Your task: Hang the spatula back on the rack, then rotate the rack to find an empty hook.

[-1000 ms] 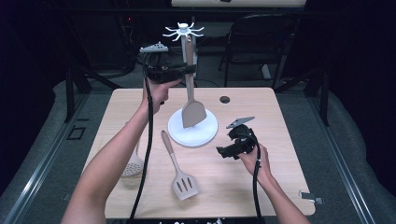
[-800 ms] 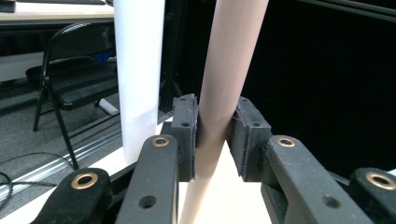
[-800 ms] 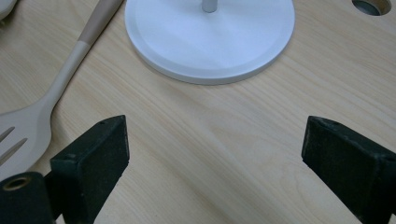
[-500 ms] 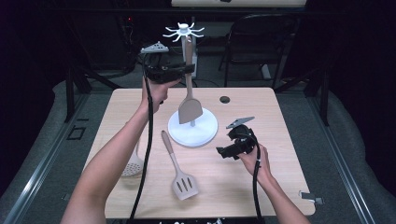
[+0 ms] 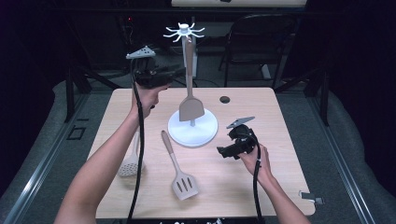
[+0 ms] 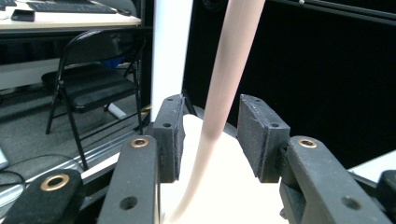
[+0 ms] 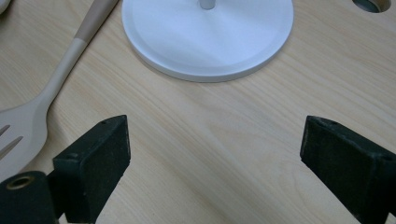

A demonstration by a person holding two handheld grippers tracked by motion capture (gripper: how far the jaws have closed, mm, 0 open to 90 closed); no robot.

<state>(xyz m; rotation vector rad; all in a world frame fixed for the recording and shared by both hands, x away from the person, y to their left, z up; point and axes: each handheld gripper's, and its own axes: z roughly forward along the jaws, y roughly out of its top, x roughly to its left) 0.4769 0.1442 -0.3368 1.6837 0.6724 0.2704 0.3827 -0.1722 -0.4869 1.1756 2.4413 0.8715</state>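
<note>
Fingers [image 6: 264,135] of the left gripper [image 6: 215,140] have just been opening, released; the spatula handle [image 6: 224,93] is flanked untouched.

The high view looks forward and down from above the person's side, taking in the whole table [image 5: 280,186]. The left gripper view sits raised, facing level and very close to the turner's handle [image 6: 229,79]. The right gripper view looks down, near the tabletop. It shares the white stand base [image 7: 208,39] with the high view
</note>
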